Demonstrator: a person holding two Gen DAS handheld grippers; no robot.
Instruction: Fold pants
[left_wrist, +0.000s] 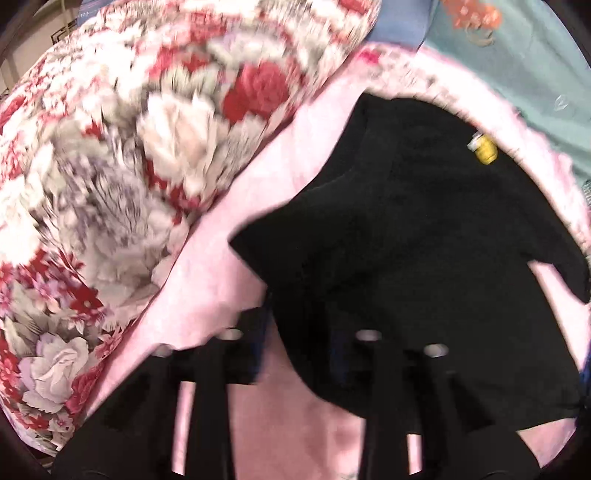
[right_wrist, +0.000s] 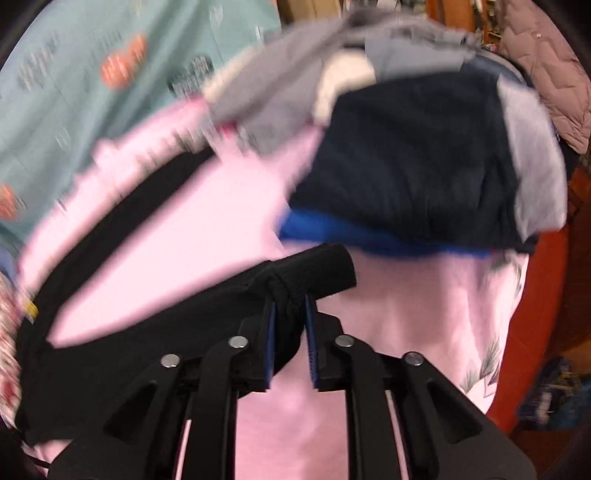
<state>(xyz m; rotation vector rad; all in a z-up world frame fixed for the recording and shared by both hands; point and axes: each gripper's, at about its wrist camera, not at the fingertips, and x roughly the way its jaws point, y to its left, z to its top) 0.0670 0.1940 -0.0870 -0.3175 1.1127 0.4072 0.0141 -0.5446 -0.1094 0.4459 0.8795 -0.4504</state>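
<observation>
The black pants (left_wrist: 406, 221) lie bunched on a pink sheet (left_wrist: 236, 229), with a small yellow tag (left_wrist: 484, 148) near their far edge. My left gripper (left_wrist: 299, 325) sits at the near edge of the pants; black cloth covers its fingertips and the view is blurred. In the right wrist view the pants (right_wrist: 129, 314) stretch left across the pink sheet (right_wrist: 406, 314). My right gripper (right_wrist: 290, 310) is shut on a thick rolled hem of the pants, pinched between its blue pads (right_wrist: 311, 332).
A red and white floral quilt (left_wrist: 129, 166) is heaped left of the pants. A teal blanket (right_wrist: 74, 92) lies beyond. A pile of dark navy, blue and grey clothes (right_wrist: 406, 166) sits just ahead of my right gripper. A red-brown edge (right_wrist: 543, 295) is at right.
</observation>
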